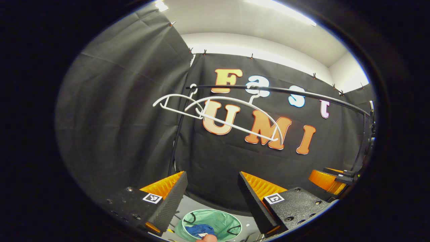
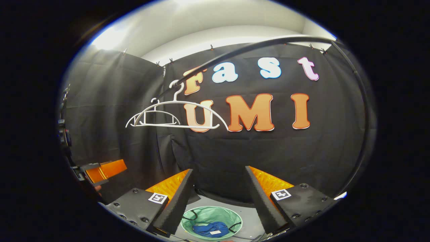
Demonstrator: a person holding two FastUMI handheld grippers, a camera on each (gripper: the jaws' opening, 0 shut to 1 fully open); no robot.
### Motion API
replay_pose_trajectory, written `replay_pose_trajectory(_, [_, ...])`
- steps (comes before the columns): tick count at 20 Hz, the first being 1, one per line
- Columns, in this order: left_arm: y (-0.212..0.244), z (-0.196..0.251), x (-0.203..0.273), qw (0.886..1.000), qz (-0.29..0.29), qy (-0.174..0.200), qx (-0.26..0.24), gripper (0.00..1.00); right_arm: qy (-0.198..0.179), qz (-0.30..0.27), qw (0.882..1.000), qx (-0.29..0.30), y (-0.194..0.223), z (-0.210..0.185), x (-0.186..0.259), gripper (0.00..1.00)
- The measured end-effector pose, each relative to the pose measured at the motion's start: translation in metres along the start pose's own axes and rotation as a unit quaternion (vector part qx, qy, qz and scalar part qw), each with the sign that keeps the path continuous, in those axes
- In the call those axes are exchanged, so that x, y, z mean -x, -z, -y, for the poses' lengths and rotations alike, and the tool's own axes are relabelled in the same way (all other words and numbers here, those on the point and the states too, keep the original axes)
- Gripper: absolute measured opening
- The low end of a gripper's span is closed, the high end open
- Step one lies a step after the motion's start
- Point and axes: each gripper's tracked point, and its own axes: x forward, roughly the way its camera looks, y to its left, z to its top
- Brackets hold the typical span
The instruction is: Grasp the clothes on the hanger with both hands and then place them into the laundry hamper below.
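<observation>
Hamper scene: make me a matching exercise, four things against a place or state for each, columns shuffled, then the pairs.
Things:
1. Hangers
2. Blue garment
3. Hamper
4. Left gripper

Places or states:
A. Lying inside the hamper
B. Open, holding nothing
C. Bare, hanging on the rail
D. Green, standing on the floor below the grippers

Pairs: 1-C, 2-A, 3-D, 4-B. The right gripper is open too.
</observation>
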Motion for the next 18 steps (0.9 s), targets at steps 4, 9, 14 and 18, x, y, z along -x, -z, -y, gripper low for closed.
replay_pose_trajectory(4, [-0.023, -0.005, 0.028, 1.0, 0.031, 0.006, 0.001, 0.92, -0.013, 0.012, 1.0, -0.016, -0.007, -0.022, 0.032, 0.92])
replay_pose_trajectory(9, [-0.029, -0.013, 0.096, 0.999, 0.046, 0.009, -0.009, 0.92, -0.014, 0.027, 0.998, -0.046, -0.015, -0.032, 0.082, 0.87])
replay_pose_trajectory(14, [-0.033, -0.017, 0.126, 0.998, 0.055, 0.024, -0.007, 0.92, 0.01, 0.049, 0.998, -0.047, -0.033, -0.029, 0.122, 0.98])
replay_pose_trajectory(18, [-0.036, -0.02, 0.141, 0.998, 0.062, 0.02, -0.012, 0.99, 0.01, 0.058, 0.997, -0.055, -0.043, -0.032, 0.141, 0.87])
